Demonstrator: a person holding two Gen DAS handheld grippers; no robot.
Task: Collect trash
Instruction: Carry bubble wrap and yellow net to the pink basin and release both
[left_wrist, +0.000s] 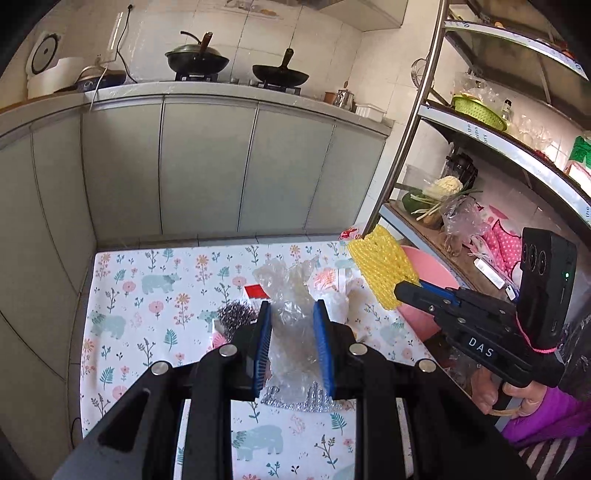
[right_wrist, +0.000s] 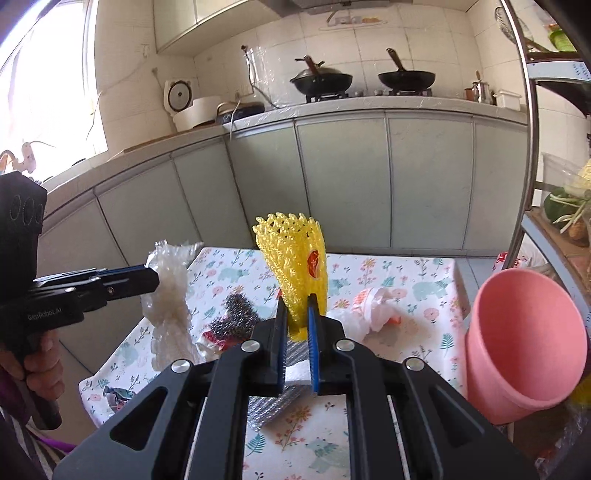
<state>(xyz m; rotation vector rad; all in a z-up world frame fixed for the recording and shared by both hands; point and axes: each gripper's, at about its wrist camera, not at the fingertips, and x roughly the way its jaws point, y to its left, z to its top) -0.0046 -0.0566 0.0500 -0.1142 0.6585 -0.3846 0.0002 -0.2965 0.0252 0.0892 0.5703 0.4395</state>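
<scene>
My left gripper (left_wrist: 291, 308) is shut on a crumpled clear plastic wrap (left_wrist: 290, 291) and holds it above the floral table (left_wrist: 147, 295); it also shows in the right wrist view (right_wrist: 168, 295). My right gripper (right_wrist: 297, 301) is shut on a yellow foam net sleeve (right_wrist: 293, 266), held upright above the table; the sleeve shows in the left wrist view (left_wrist: 382, 271) beside the pink bin (left_wrist: 424, 291). The pink bin (right_wrist: 524, 343) stands at the table's right edge, tilted toward me.
On the table lie a steel-wool scrubber (right_wrist: 234, 317), a white and orange wrapper (right_wrist: 375, 304), silver foil (left_wrist: 295, 400) and a small wrapper (right_wrist: 118, 393). A metal shelf rack (left_wrist: 424, 110) stands at the right. Kitchen cabinets (left_wrist: 221, 166) lie beyond the table.
</scene>
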